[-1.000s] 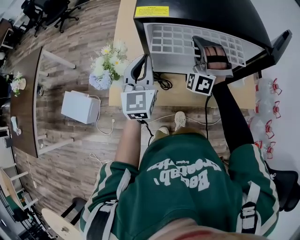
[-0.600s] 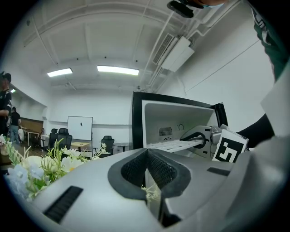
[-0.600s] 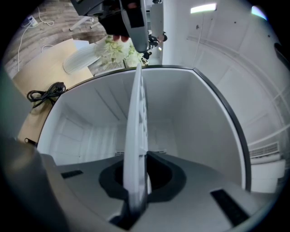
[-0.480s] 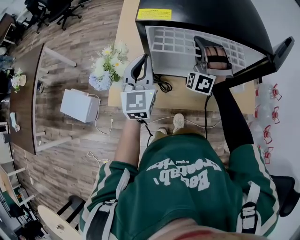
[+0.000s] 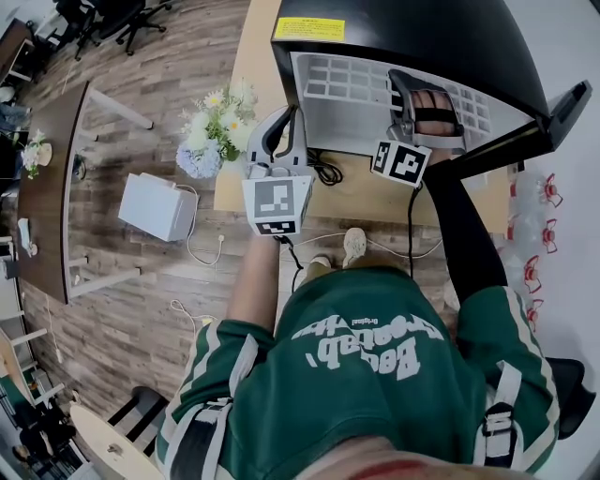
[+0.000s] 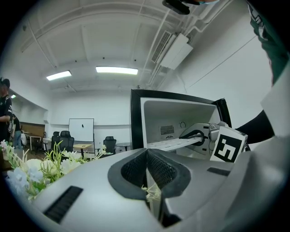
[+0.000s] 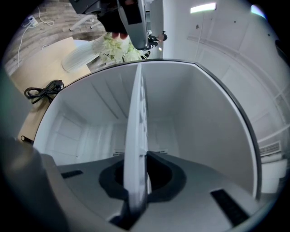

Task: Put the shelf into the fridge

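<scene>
Overhead in the head view, a black fridge point(image 5: 403, 28) stands open on a wooden worktop point(image 5: 251, 37), with the white grid shelf point(image 5: 347, 80) lying partly inside its cavity. The right tool point(image 5: 412, 89) reaches into the opening at the shelf's near edge. The left tool point(image 5: 284, 127) hangs just outside, beside a bunch of flowers point(image 5: 214, 131) and a coiled black cable point(image 5: 326, 172). A white box point(image 5: 157, 208) sits on the floor.

Through the left gripper view, the left tool point(image 6: 146, 152) has its pads pressed together with nothing between them. Beyond it the shelf point(image 6: 174, 143) runs roughly level into the fridge point(image 6: 136, 118).

Through the right gripper view, the right tool point(image 7: 138, 176) is clamped on the shelf point(image 7: 136, 113), seen edge-on against the fridge's white interior point(image 7: 204, 127). Whether the shelf's sides rest on any rails is unclear.
</scene>
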The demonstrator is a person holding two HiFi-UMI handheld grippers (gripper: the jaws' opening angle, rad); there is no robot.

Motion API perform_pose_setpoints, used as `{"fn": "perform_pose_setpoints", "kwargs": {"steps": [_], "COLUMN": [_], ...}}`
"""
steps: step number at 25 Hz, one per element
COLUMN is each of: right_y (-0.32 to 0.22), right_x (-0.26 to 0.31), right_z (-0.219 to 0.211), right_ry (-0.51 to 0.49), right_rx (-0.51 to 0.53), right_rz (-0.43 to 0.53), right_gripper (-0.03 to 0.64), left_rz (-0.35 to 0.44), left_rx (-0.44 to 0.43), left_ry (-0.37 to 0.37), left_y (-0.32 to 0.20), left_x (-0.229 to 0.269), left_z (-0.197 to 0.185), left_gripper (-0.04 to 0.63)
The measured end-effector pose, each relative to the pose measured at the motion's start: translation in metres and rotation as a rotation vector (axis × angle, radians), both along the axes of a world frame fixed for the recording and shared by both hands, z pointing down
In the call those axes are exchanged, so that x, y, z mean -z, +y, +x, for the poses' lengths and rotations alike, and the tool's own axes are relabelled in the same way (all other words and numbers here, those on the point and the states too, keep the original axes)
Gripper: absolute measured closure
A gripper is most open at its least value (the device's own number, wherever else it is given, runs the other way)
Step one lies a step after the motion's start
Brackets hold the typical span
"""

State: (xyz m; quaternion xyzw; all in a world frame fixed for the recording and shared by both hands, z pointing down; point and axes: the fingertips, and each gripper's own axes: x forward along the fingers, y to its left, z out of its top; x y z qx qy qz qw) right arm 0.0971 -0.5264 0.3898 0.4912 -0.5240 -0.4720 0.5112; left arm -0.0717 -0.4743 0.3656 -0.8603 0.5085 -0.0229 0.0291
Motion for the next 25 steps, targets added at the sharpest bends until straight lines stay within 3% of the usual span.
{"fn": "perform_pose_setpoints", "kwargs": {"steps": [25], "right_y": [-0.031], "right_x": [-0.002], "right_z": [0.009], "right_ry": [0.014], "right_rx": [0.004], "right_rz": [0.014], "right_gripper": [0.583], "left_rz": [-0.012], "left_rx": [0.002], "left_ry": [-0.016], "left_y": [-0.014], "left_x": [-0.012], "left_z": [0.014], "left_gripper": [0.592]}}
